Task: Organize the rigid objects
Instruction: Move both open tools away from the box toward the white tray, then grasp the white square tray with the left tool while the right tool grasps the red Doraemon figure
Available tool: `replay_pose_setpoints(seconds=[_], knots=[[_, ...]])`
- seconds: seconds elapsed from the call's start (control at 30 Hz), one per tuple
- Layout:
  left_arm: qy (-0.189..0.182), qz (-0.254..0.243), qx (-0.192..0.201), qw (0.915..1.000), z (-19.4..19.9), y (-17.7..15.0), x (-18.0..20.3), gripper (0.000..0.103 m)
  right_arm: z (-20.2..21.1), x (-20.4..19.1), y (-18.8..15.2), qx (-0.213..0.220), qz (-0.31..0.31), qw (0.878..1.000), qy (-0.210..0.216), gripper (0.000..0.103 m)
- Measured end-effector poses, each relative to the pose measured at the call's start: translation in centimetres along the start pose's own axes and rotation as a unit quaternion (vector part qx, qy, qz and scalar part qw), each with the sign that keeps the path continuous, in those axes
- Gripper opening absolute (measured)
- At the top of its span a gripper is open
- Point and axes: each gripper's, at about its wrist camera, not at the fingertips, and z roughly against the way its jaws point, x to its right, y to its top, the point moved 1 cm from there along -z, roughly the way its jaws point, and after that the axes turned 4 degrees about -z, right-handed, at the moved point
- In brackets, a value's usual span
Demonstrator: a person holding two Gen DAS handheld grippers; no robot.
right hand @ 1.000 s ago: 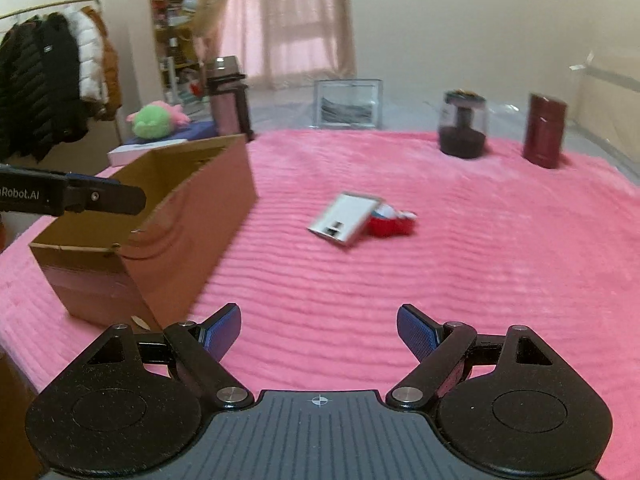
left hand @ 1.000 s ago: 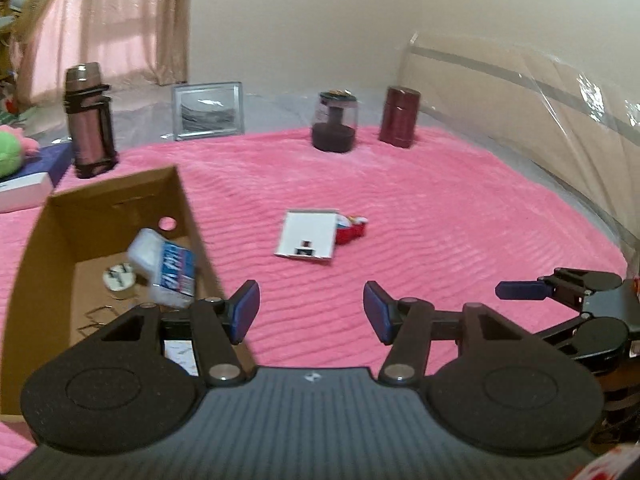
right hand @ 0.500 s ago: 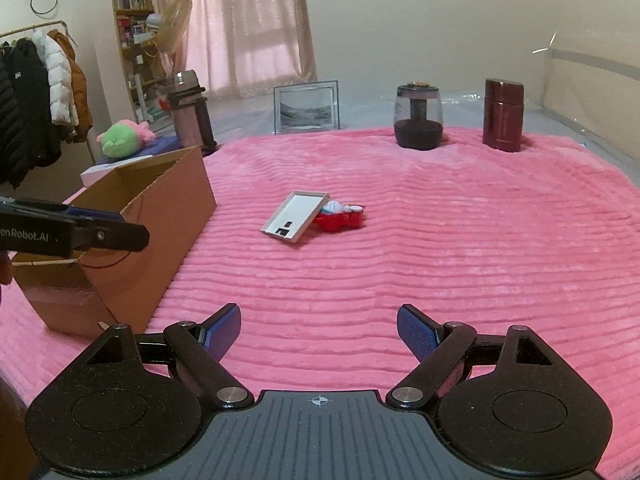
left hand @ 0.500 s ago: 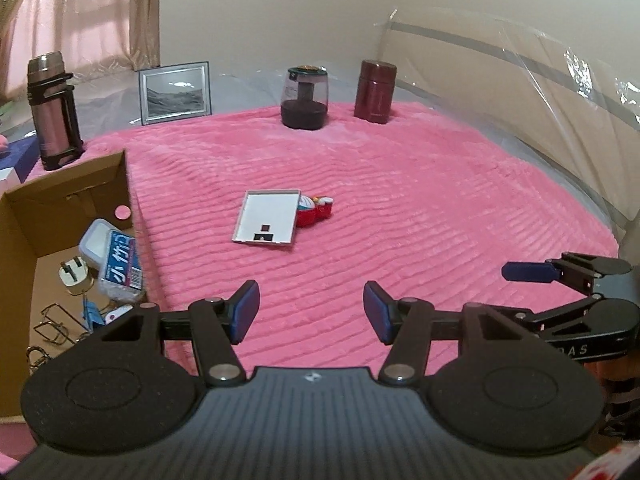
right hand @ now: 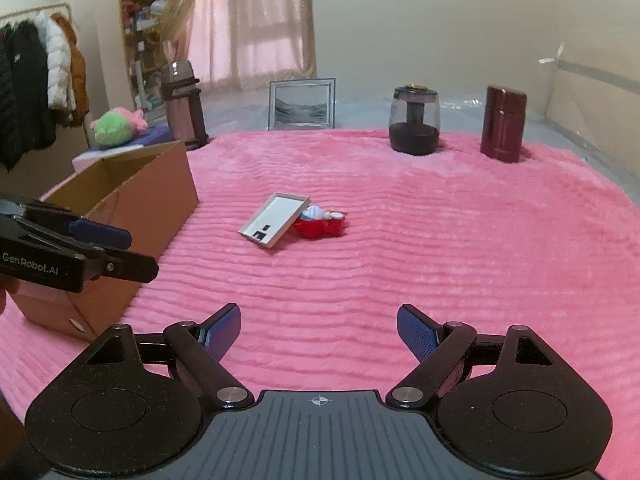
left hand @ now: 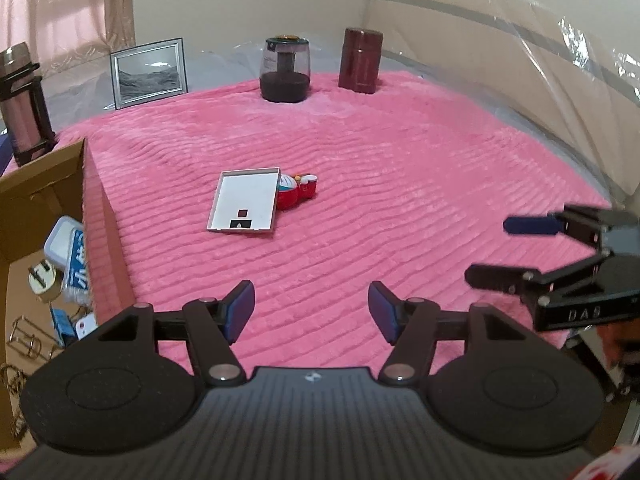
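Left wrist view is showing, at its far left edge, a cardboard box (left hand: pixel 44 176) standing open on the pink blanket (left hand: pixel 400 152), with a small white packet with blue lettering (left hand: pixel 68 256), a round plug-like piece (left hand: pixel 40 280) and some wire clips (left hand: pixel 24 336) lying inside it. Behind the box a tall flask (left hand: pixel 22 100) is standing, and a framed picture (left hand: pixel 149 72) is leaning upright at the blanket's far edge. Near the middle of the blanket a white tray (left hand: pixel 245 207) is lying flat, and a red toy figure (left hand: pixel 298 192) is lying on its side, touching the tray's right edge. Farther back a glass jar with a dark base (left hand: pixel 285 70) and a dark red canister (left hand: pixel 360 60) are standing near each other. The left gripper (left hand: pixel 311 312) is hovering over bare blanket well short of the tray, its jaws opening with nothing between them. At the right edge the right gripper (left hand: pixel 492 252) is reaching in, its fingers apart and empty.

Right wrist view is catching the left gripper (right hand: pixel 128 252) at the left, in front of the box (right hand: pixel 160 184), and a green plush toy (right hand: pixel 114 128) sitting behind the box. The tray (right hand: pixel 274 220) and toy figure (right hand: pixel 320 222) are lying well ahead, and the right gripper (right hand: pixel 319 332) is holding its jaws wide over empty blanket.
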Motion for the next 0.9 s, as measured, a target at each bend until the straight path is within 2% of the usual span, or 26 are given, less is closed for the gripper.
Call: replay_pose_setpoints(seconds=[0.17,0.43,0.57,0.67,0.8,0.9], knots=[[0.008,-0.005,-0.006,0.9999,-2.4,1.9,-0.3,0.069,-2.6,1.7,2.3,-0.011,0.047,0.999,0.017,0.082],[0.018,-0.008,-0.029,0.9994,-8.8,5.6,-1.7,0.071,-8.1,4.5,6.2,-0.035,0.122,0.989,0.069,0.082],[0.027,-0.045,-0.047,0.9975,-11.9,7.7,-2.6,0.073,-11.4,5.4,7.5,-0.06,0.161,0.98,0.1,0.082],[0.008,-0.059,-0.081,0.9949,-14.6,9.1,-4.3,0.073,-14.0,5.9,8.8,-0.072,0.171,0.975,0.122,0.082],[0.016,-0.112,-0.121,0.9861,-17.6,10.0,-5.5,0.073,-17.5,5.7,10.1,-0.09,0.197,0.965,0.145,0.082],[0.007,-0.118,-0.134,0.9839,-18.9,10.1,-6.6,0.073,-20.2,5.0,10.5,-0.104,0.229,0.955,0.158,0.074]])
